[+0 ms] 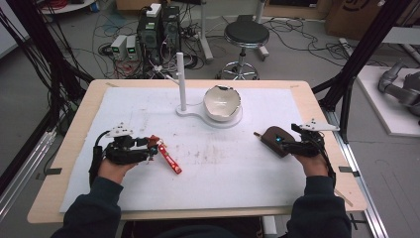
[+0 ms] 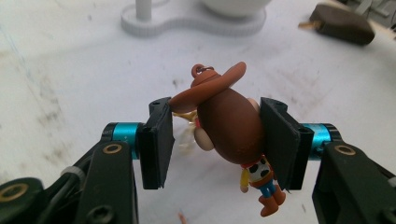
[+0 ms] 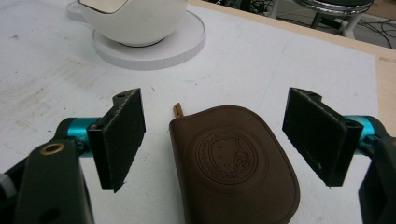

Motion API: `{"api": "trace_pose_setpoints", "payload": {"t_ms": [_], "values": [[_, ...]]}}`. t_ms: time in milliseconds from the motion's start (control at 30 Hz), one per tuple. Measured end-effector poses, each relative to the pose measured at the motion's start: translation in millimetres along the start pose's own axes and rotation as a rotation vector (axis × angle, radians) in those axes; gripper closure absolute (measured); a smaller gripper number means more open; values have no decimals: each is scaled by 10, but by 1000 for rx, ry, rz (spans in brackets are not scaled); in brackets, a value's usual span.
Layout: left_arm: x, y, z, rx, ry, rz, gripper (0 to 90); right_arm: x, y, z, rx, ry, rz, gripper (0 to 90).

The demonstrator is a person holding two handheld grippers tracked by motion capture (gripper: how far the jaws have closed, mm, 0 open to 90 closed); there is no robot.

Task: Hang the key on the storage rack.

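On the left side of the worktop, the person's left hand holds the left gripper, whose jaws are clamped on a small cowboy figure with a brown hat and a metal loop at its crown. From the left gripper view the figure's head sits between the two black pads, its yellow shirt, blue trousers and brown boots hanging below the right-hand pad. Just beside it in the high view, a red strap runs down and to the right across the white mat; it seems joined to the figure, though I cannot make out the join from here. Farther back, near the middle, a white stand carries an upright post on one end and a white bowl with a jagged rim on the other. Over to the right, a brown leather pouch lies flat on the mat, stamped with a round emblem, a small tan tab poking from its far corner. The right gripper, held in the right hand, has its jaws spread wide, one pad on each side of the pouch and neither touching it. Beyond the worktop stands a black round stool among cables on the floor.
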State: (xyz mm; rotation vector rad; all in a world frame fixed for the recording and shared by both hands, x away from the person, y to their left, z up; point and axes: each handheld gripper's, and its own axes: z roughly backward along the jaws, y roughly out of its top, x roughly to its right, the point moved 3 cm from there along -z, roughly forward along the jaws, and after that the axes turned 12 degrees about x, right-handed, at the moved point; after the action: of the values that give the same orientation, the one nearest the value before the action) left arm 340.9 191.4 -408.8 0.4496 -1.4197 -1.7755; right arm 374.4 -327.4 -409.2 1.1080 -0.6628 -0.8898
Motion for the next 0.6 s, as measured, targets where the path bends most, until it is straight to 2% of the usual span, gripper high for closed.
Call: {"api": "trace_pose_setpoints", "payload": {"t_ms": [167,267,600], "values": [[-7,217,8,70,-24,-7,464,1,4,1,4,-1,-4,214],[-4,382,5,96,-40,-26,464,-1,5,-3,5,0,-5,214],[40,1023,-60,146,-69,-109,464,8,7,-12,8,4,-11,214]]}}
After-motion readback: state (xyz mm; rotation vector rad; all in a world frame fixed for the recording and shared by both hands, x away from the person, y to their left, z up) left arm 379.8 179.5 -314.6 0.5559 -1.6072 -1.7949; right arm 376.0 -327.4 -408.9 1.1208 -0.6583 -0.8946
